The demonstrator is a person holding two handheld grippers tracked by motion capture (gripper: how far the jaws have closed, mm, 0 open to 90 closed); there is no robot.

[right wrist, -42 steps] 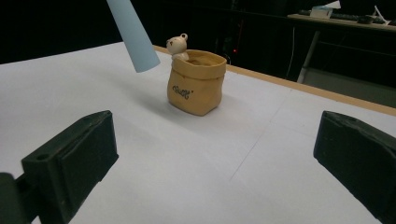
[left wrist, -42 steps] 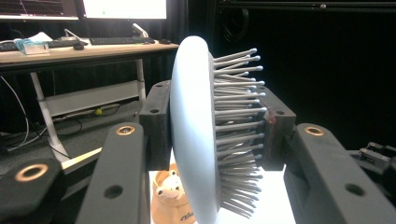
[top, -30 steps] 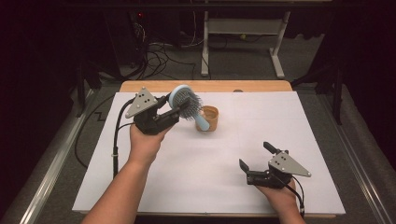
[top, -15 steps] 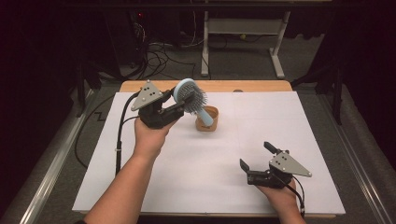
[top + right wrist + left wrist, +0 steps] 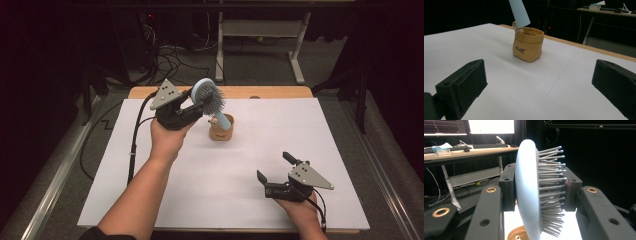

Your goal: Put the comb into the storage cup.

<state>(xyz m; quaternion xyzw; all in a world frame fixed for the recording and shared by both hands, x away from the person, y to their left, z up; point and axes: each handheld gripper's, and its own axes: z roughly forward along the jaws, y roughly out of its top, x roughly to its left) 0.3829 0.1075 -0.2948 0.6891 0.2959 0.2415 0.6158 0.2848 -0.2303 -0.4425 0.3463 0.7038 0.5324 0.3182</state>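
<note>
Hairbrush held over a small tan pouch; second gripper idle at lower right.

In the high view, upper left of centre, the left gripper [image 5: 192,106] is clenched on the head of a pale blue hairbrush [image 5: 209,97]; the left gripper view shows its jaws pressing the brush head [image 5: 527,190] from both sides, bristles pointing to the frame's right; the brush handle slants down to the right, its tip at the mouth of a tan pouch [image 5: 221,129] standing upright on the white table cover [image 5: 300,130] near the frame's centre; in the right gripper view the handle end [image 5: 519,12] meets the pouch [image 5: 527,45] rim at upper centre; at lower right, the right gripper [image 5: 272,167] rests on the cover, jaws spread wide and holding nothing, well apart from the pouch.
</note>
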